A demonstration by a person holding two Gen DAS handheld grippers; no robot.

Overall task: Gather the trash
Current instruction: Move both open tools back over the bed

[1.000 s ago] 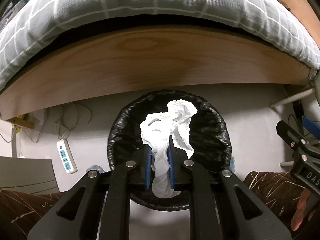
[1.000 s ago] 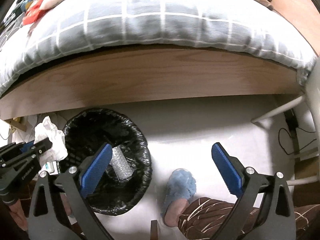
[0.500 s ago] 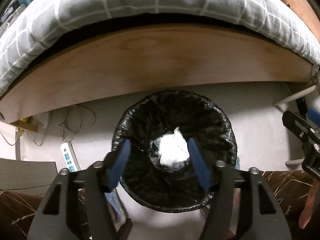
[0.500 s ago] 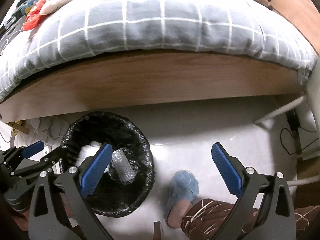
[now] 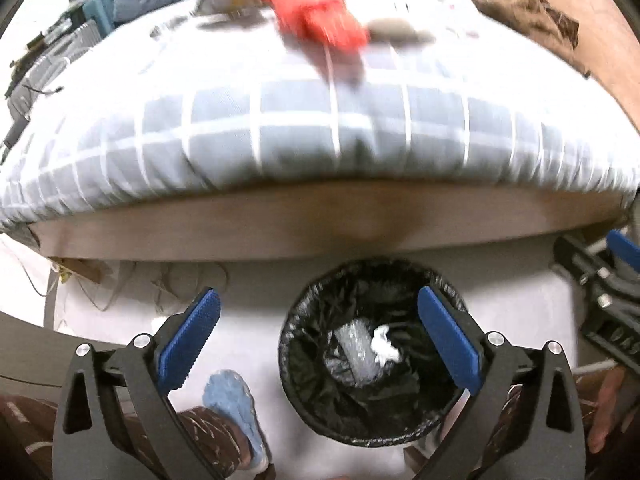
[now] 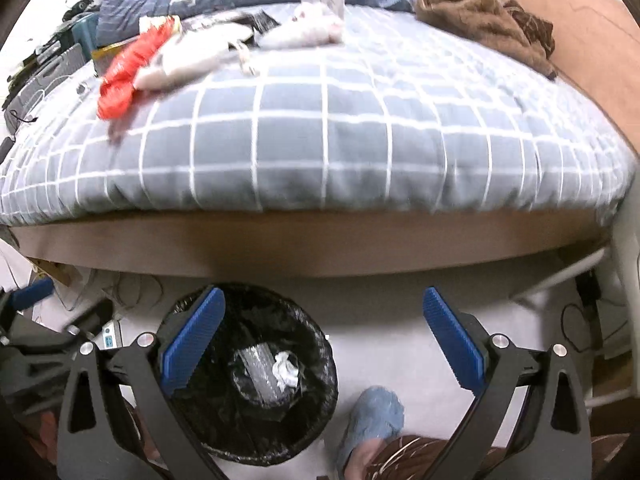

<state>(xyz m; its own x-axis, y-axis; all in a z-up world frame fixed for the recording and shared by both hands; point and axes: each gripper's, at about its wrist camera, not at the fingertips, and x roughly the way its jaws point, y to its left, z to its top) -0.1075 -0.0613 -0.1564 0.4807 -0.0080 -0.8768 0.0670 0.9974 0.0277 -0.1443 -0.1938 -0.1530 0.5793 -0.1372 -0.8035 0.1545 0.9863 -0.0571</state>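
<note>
A black-lined trash bin point(image 5: 304, 408) stands on the floor beside the bed; it also shows in the right wrist view point(image 6: 320, 412). Inside lie a crumpled white tissue point(image 5: 384, 346) point(image 6: 285, 369) and a clear plastic wrapper point(image 5: 356, 356) point(image 6: 260, 376). My left gripper point(image 5: 320, 340) is open and empty, above the bin. My right gripper point(image 6: 324, 340) is open and empty, above the bin's right side. On the bed lie a red plastic bag point(image 6: 128, 68) point(image 5: 320, 12) and white crumpled items point(image 6: 304, 28).
The bed with a grey checked quilt point(image 6: 320, 140) and a wooden side board point(image 6: 320, 244) fills the upper view. Clothes point(image 6: 480, 12) lie on it. A blue slipper point(image 6: 376, 416) and the person's legs are beside the bin. Cables and a power strip point(image 6: 108, 334) lie at the left.
My left gripper opened and let go of the white tissue, which fell into the bin. Both grippers have since risen, so the bed top is now in view.
</note>
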